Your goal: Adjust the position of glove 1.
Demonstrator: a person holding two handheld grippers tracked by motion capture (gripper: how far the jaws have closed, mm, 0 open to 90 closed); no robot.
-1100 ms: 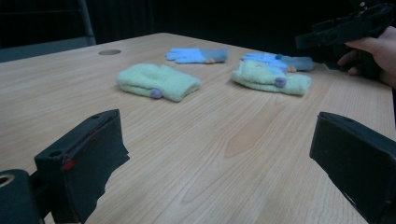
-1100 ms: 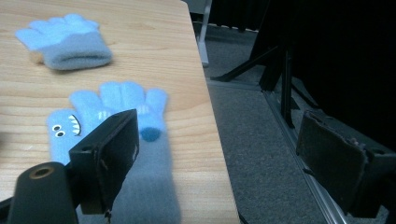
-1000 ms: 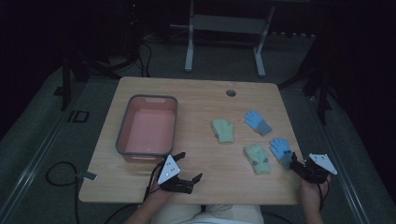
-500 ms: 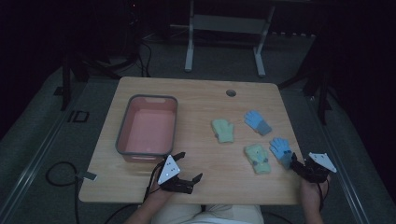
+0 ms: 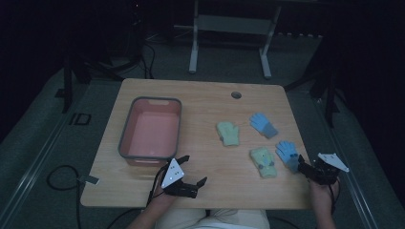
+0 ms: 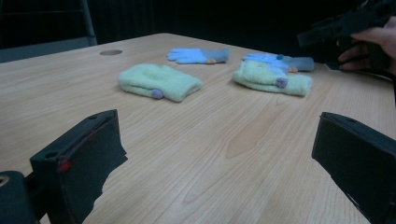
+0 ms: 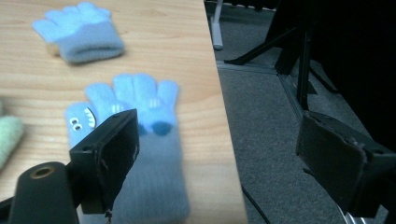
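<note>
Pale wood makes up the table [image 5: 200,102], the biggest thing here, with a small round hole [image 5: 236,95] near its far edge. On its left half stands a pink tub [image 5: 125,138] with a grey rim, its long side running away from the person.

Right of the tub lie four small gloves, well apart from it. A green mitten [image 5: 228,133] sits near the middle of the table, and a second green mitten [image 5: 263,162] lies nearer the person. A blue glove [image 5: 263,124] lies farther back, and a second blue glove [image 5: 286,154] lies just beside the nearer green mitten, close to the table's right edge. In the right gripper view this nearer blue glove [image 7: 140,140] has a grey cuff and a small face on it, and it runs right along the table's edge.

The left gripper [image 5: 193,172] hovers low over the near edge of the table, just in front of the tub, its jaws spread wide with nothing between them. The right gripper [image 5: 302,166] sits at the table's right near corner, jaws also wide and empty; one jaw hangs over the nearer blue glove's cuff, the other out past the table's edge above the floor [image 7: 280,116].
</note>
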